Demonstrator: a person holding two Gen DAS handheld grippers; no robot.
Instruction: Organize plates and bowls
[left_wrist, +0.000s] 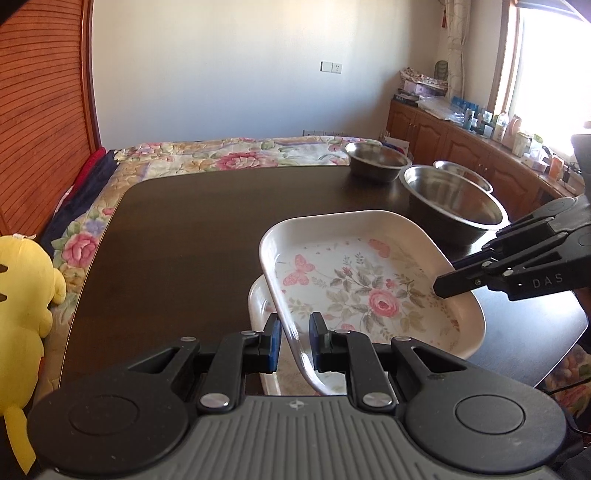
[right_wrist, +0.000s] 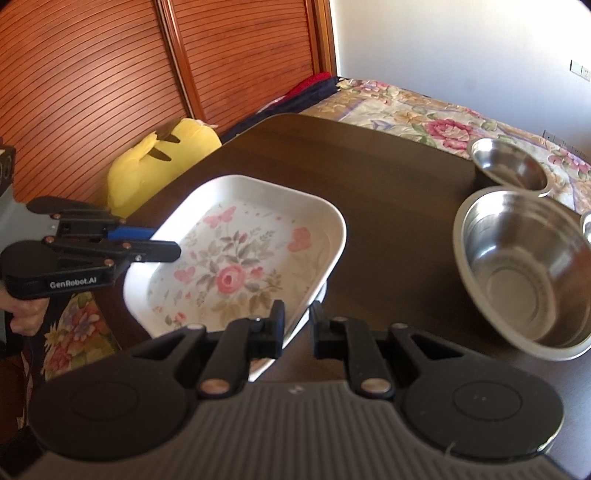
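Stacking is half done: my left gripper (left_wrist: 294, 341) and right gripper (right_wrist: 297, 330) each clamp a rim of the floral plate (left_wrist: 373, 284), holding it tilted just over a second plate (left_wrist: 260, 306). Three steel bowls (left_wrist: 452, 201) sit apart on the table (left_wrist: 184, 236), not yet nested.

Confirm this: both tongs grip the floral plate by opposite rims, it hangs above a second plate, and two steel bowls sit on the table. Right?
Not quite: three steel bowls, not two. The left wrist view shows a far bowl, a near bowl and a third rim behind it. Left tongs, right tongs, floral plate, second plate and table stand as said.
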